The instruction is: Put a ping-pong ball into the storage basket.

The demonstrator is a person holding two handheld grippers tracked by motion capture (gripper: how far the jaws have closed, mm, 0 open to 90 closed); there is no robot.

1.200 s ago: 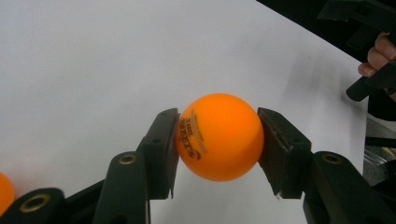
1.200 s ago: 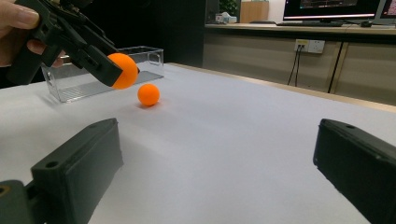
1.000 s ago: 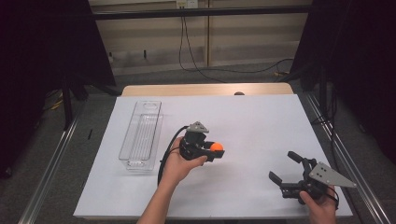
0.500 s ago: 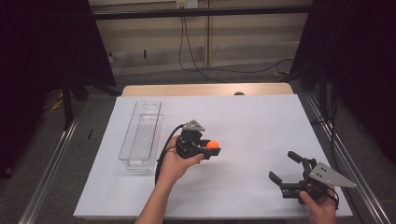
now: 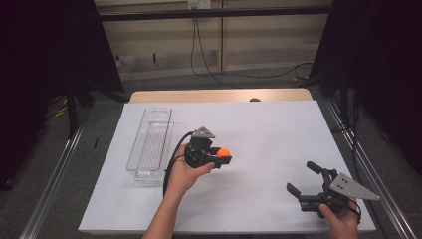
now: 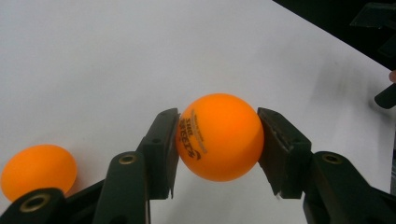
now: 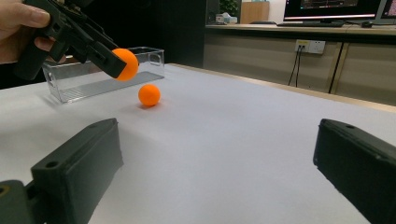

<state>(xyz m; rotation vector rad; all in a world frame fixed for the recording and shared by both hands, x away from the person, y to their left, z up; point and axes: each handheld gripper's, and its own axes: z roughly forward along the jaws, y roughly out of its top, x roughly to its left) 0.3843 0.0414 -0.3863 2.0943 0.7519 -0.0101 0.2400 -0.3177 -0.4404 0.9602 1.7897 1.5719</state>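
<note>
1. The surface, covered in white, carries everything; its far edge shows a bare wooden strip, and its near edge is cut off at the bottom of the high view.

2. The clear bin, long and narrow, lies near the left edge of the surface with its length running from near to far; it looks empty, though its transparent walls make that hard to be sure of; I judge it to be where the balls go, since it lies open on top and just beside the left tool.

3. The left tool is held above the middle of the surface, clenched on an orange ball; the pads press the ball from both sides at its widest part, a hold that should keep so light and smooth a thing from slipping; the ball hangs clear of the surface, apparently ready to be carried to the bin.

4. The right tool rests by the near right corner with its jaws spread wide and nothing between them; it seems to be waiting, well apart from the work.

5. A second orange ball lies on the surface below the left tool, between it and the bin in the right gripper view; in the left gripper view the frame edge and a jaw cut it off.
</note>
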